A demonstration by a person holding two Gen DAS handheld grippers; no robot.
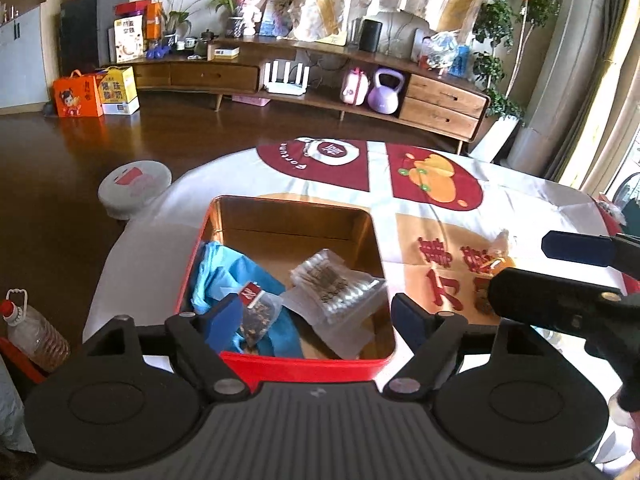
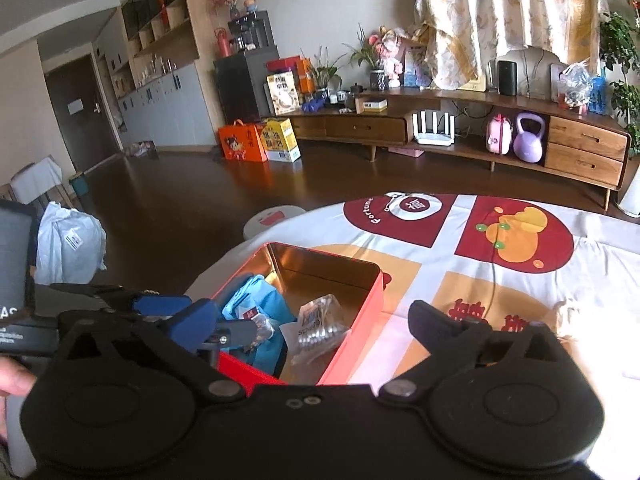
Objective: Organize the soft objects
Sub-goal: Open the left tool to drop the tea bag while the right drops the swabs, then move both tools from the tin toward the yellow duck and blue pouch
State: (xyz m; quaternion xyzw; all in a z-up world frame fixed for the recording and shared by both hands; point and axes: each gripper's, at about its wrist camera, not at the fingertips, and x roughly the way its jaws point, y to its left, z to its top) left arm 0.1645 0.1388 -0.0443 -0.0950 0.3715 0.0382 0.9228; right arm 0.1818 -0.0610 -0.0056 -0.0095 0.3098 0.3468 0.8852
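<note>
Tin box point(image 1: 298, 366): red outside, gold inside, lid off; it sits on the tablecloth point(image 1: 460, 184) toward the table's left edge, its near wall just beyond the left gripper.
Contents: a blue cloth point(image 1: 224, 272) fills the left half; a see-through tea sachet point(image 1: 258, 312) with a red tag lies on it; a clear pack of cotton swabs point(image 1: 336, 280) leans toward the box's right wall.
Room inside the box: the far half of the gold floor is bare.
Left gripper point(image 1: 316, 320): fingers spread wide with nothing between the blue pads; it hovers over the near rim, apart from the sachet.
Right gripper point(image 2: 312, 320): fingers fully apart and holding nothing, poised over the box's near right corner, with its left finger close to the left gripper's fingers in the right wrist view.
Loose item: a small pale crumpled thing point(image 2: 568, 316) lies on the cloth right of the box, well apart from it; what it is cannot be told.
Table edges: the round left edge drops off just beside the box; a round stool point(image 1: 134, 186) stands below it.
Open room: the cloth right of and beyond the box is broad and flat.
</note>
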